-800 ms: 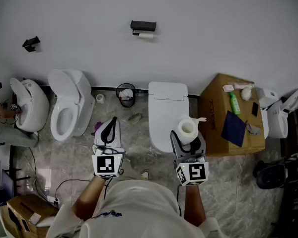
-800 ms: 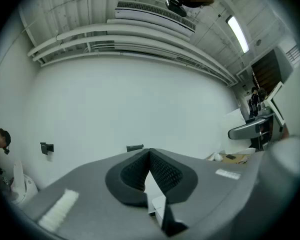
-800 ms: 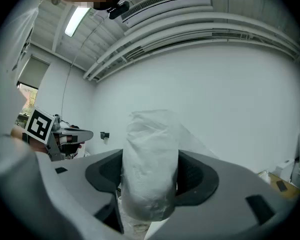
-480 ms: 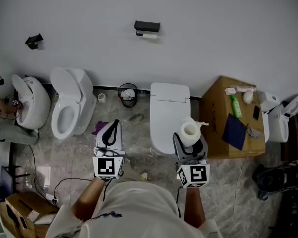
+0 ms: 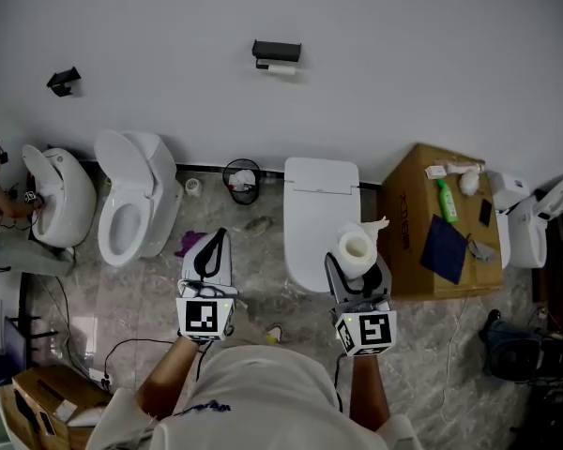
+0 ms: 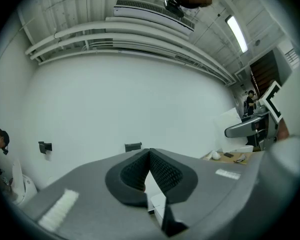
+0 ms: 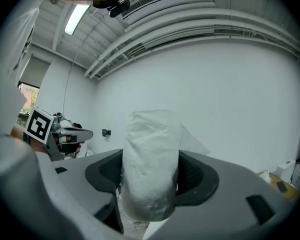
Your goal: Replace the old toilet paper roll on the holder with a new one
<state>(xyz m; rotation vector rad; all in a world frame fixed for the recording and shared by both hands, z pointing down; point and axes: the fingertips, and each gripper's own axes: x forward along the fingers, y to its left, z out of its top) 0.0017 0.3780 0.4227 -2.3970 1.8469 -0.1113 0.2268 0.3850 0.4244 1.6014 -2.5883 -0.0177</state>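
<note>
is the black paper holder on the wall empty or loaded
Loaded: a thin white paper roll sits just under the black wall-mounted holder in the head view.

The right tongs (image 7: 151, 180) clamp an upright white toilet paper roll (image 7: 150, 154), a white wall (image 7: 230, 99) behind it

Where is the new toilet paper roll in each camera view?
Head view: lower centre-right, roll upright in the right gripper.
Left gripper view: likely the pale shape at far right, hard to tell.
Right gripper view: dead centre, between the jaws.
Shared landmark: the right gripper holding it.
</note>
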